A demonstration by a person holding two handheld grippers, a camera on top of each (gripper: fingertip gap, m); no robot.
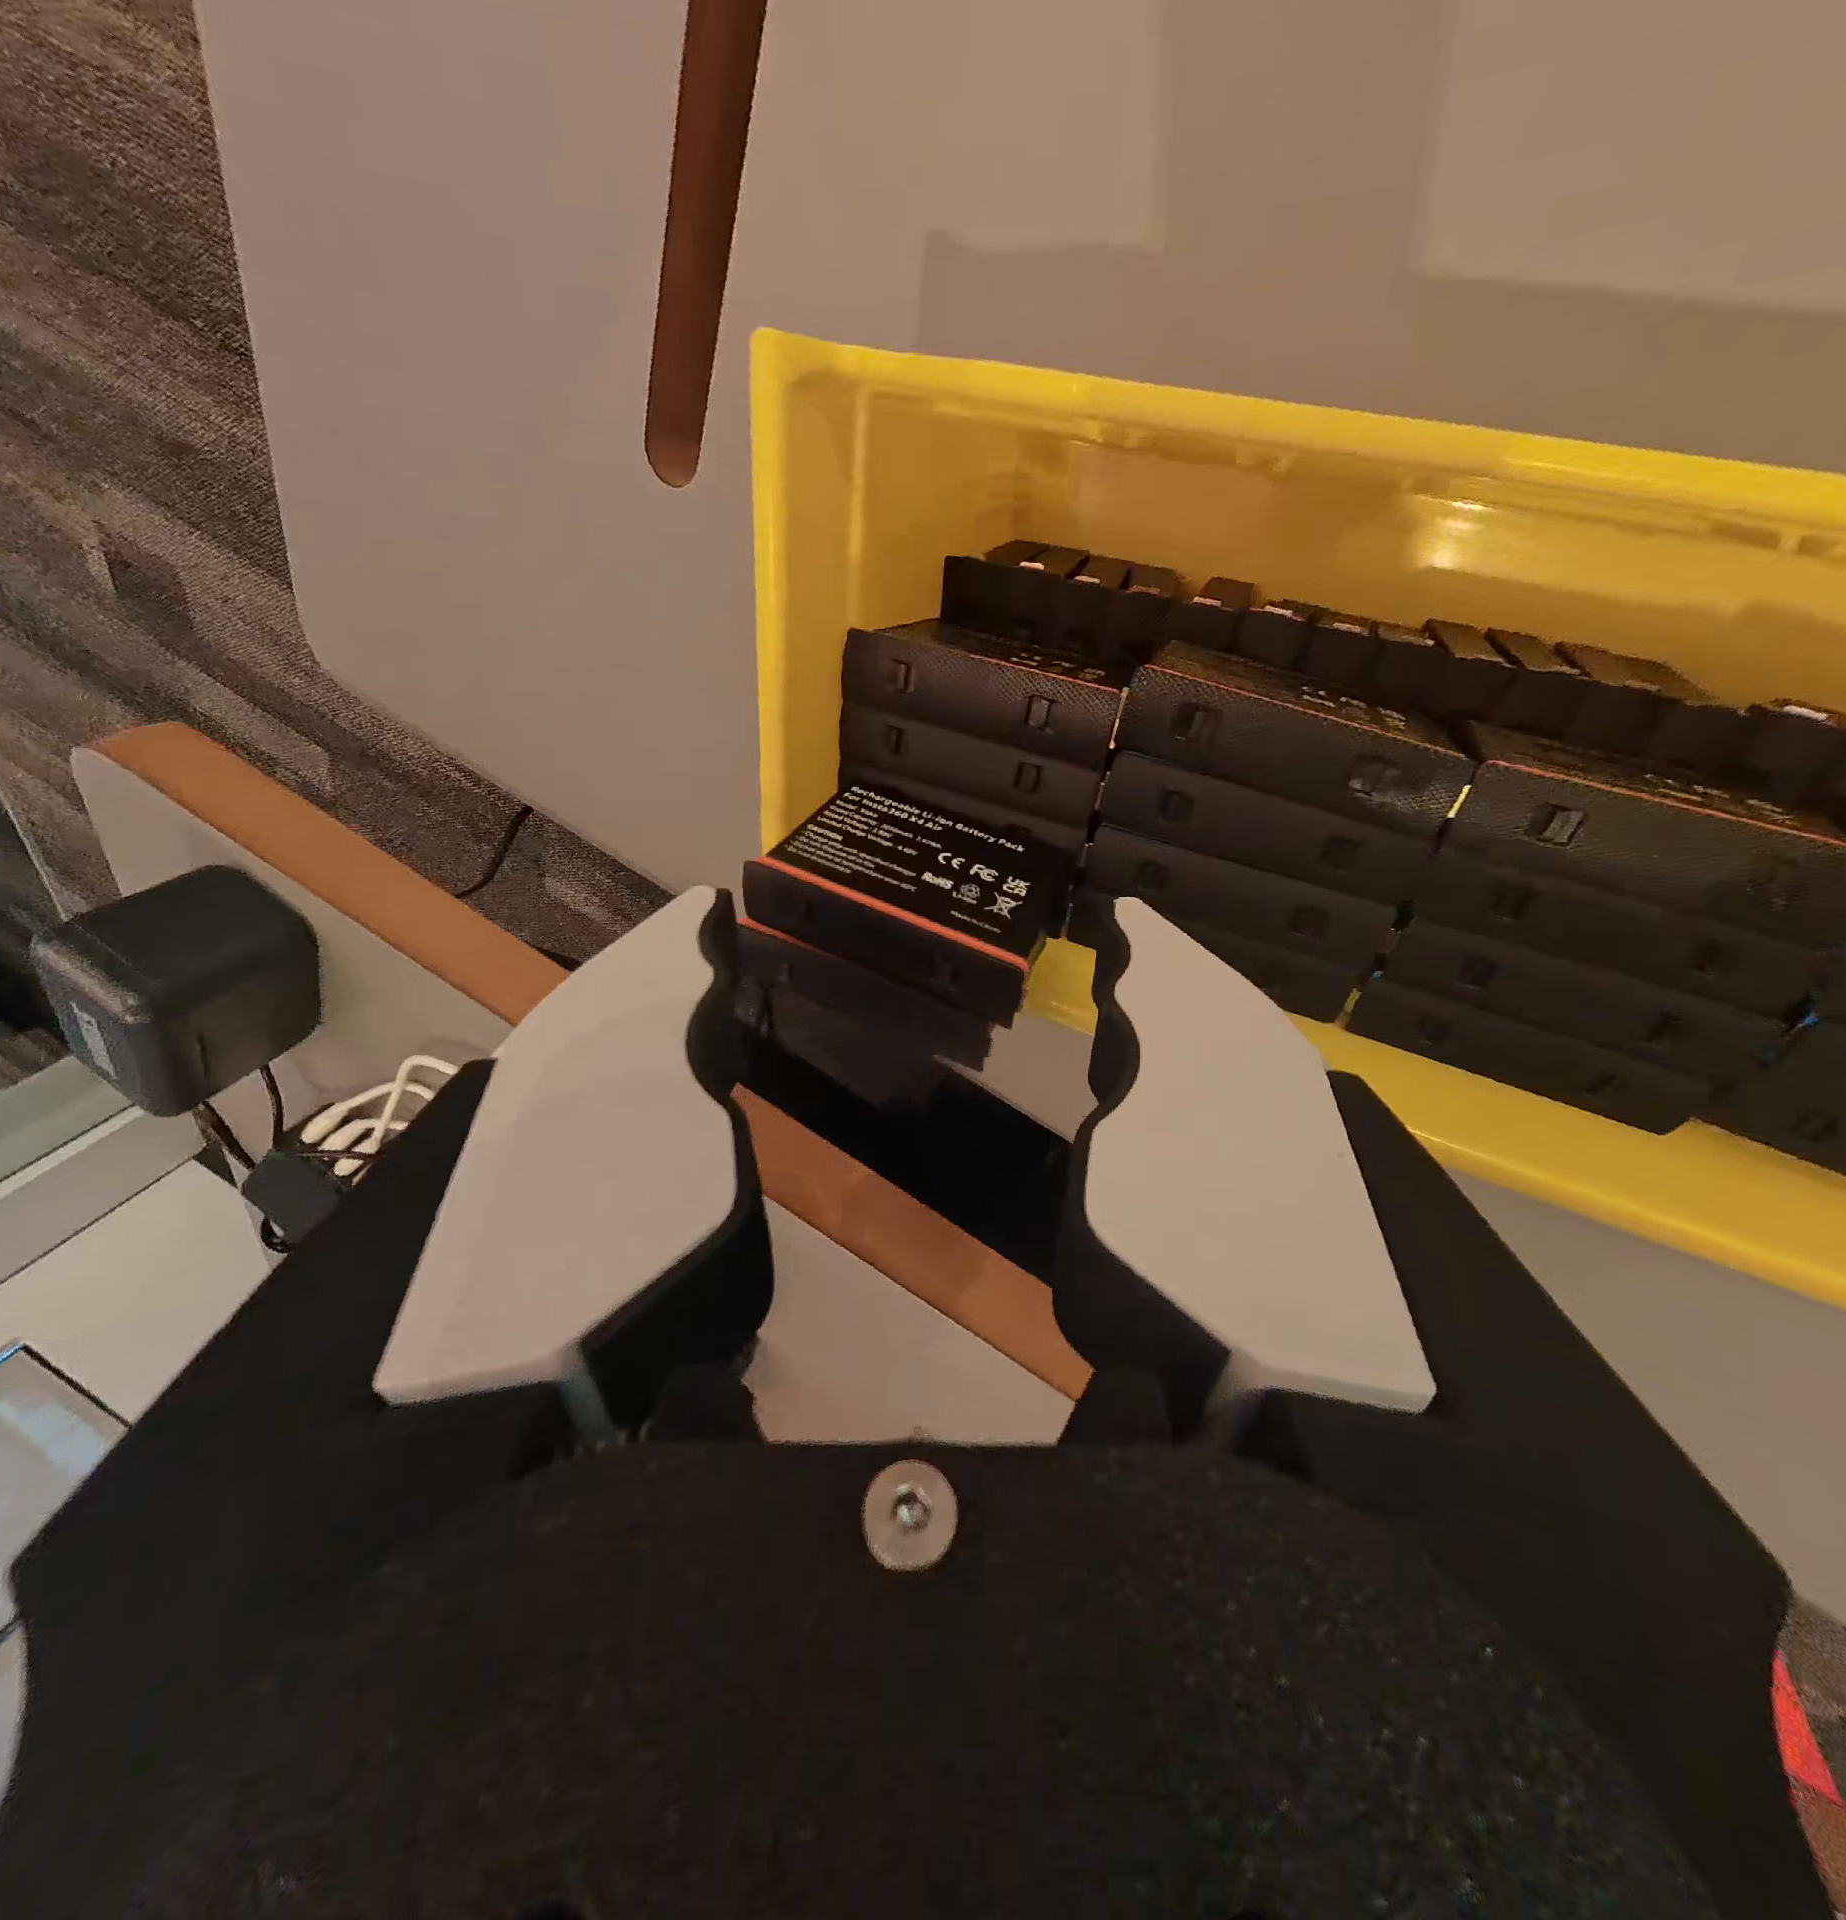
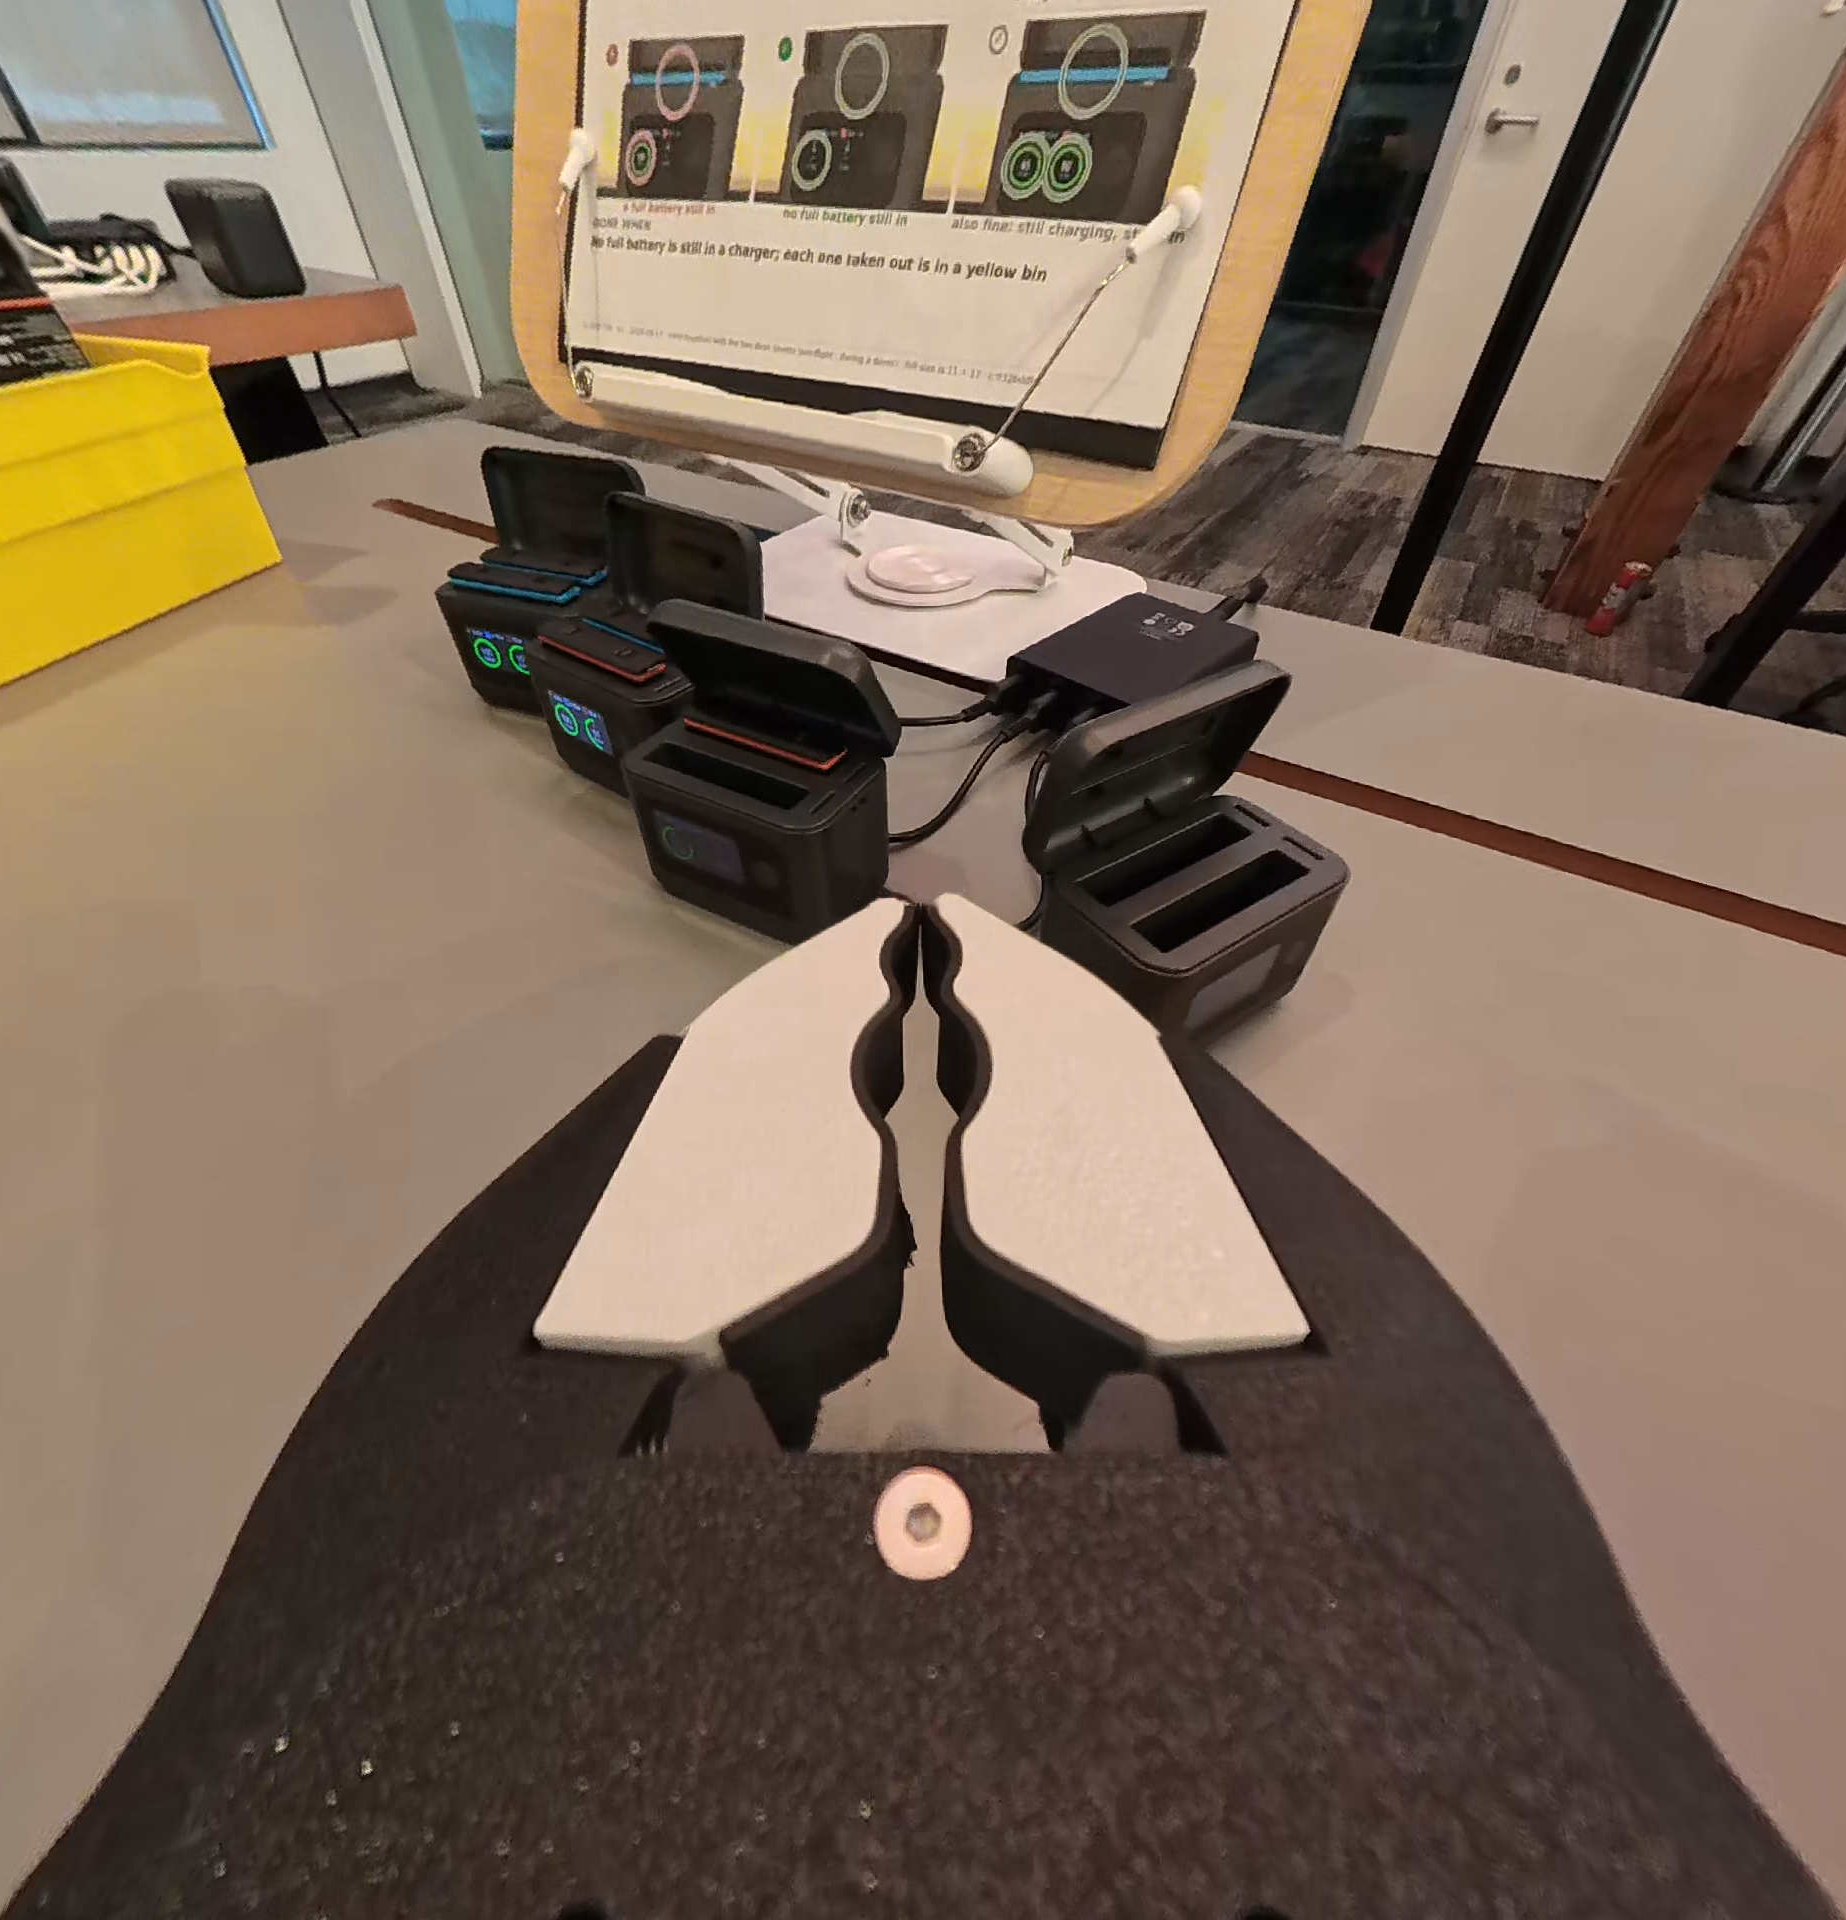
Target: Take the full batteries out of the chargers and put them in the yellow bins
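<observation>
At bin's near-left corner: my left gripper [image 1: 914,914] spread wide, battery [image 1: 903,883] released
Right gripper [image 2: 921,914]: clenched, empty
Battery handling: I'd judge rigid, smooth; pinch narrow sides

Yellow bin [image 1: 1314,468]: open top, filled with stacked black batteries [image 1: 1283,727]; free room only above the stacks and along the back wall. Loose battery [image 1: 898,894] juts over the bin's near corner. Chargers [image 2: 753,821]: four on the grey table [image 2: 223,935], close together, raised lids behind the slots, cables [image 2: 950,790] between. Bare table in front and to both sides
</observation>
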